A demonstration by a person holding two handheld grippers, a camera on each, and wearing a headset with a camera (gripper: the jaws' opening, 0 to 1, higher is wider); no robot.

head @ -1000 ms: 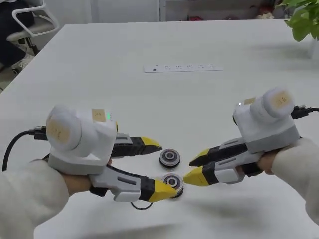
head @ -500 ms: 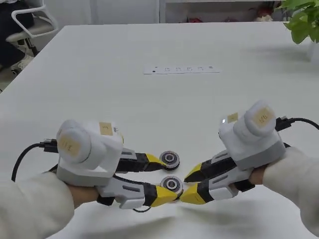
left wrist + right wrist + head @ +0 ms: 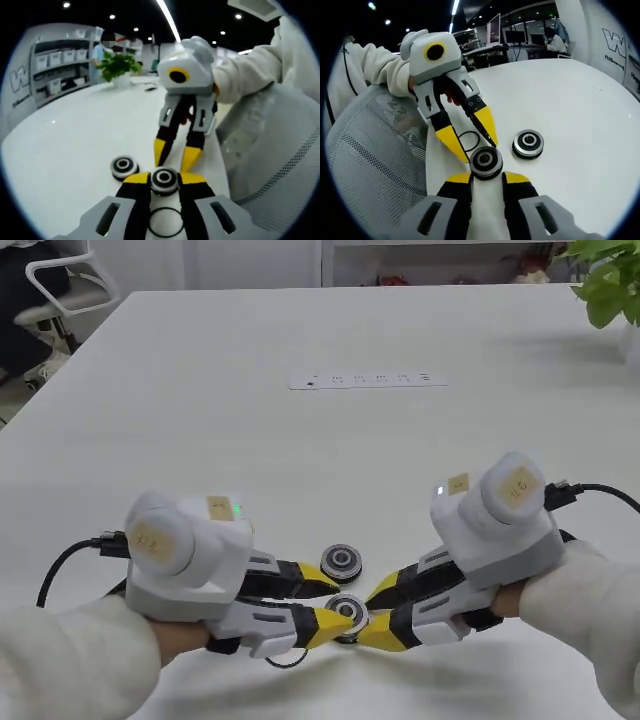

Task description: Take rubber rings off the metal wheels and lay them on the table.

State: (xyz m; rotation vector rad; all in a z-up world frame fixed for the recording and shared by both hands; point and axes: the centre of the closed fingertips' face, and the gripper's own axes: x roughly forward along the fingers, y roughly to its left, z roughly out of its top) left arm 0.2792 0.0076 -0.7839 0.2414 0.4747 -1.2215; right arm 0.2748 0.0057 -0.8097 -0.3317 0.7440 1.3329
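A metal wheel (image 3: 348, 609) with a black rubber ring lies near the table's front edge. My left gripper (image 3: 333, 604) is shut on it; in the left gripper view the wheel (image 3: 165, 180) sits snugly between the yellow tips. My right gripper (image 3: 378, 610) comes in from the opposite side, open, its tips touching the wheel's rim (image 3: 485, 161). A second wheel (image 3: 342, 560) with its ring on lies just beyond. A loose black rubber ring (image 3: 166, 222) lies flat on the table under my left jaws.
The white table (image 3: 300, 460) stretches away with free room. A white power strip (image 3: 366, 379) lies in its middle. A green plant (image 3: 605, 280) stands at the far right and an office chair (image 3: 55, 280) at the far left.
Both grippers have moved inward to the near wheel. The left jaws, wide apart a second ago, have shut on the wheel. The right tips have come up against it.
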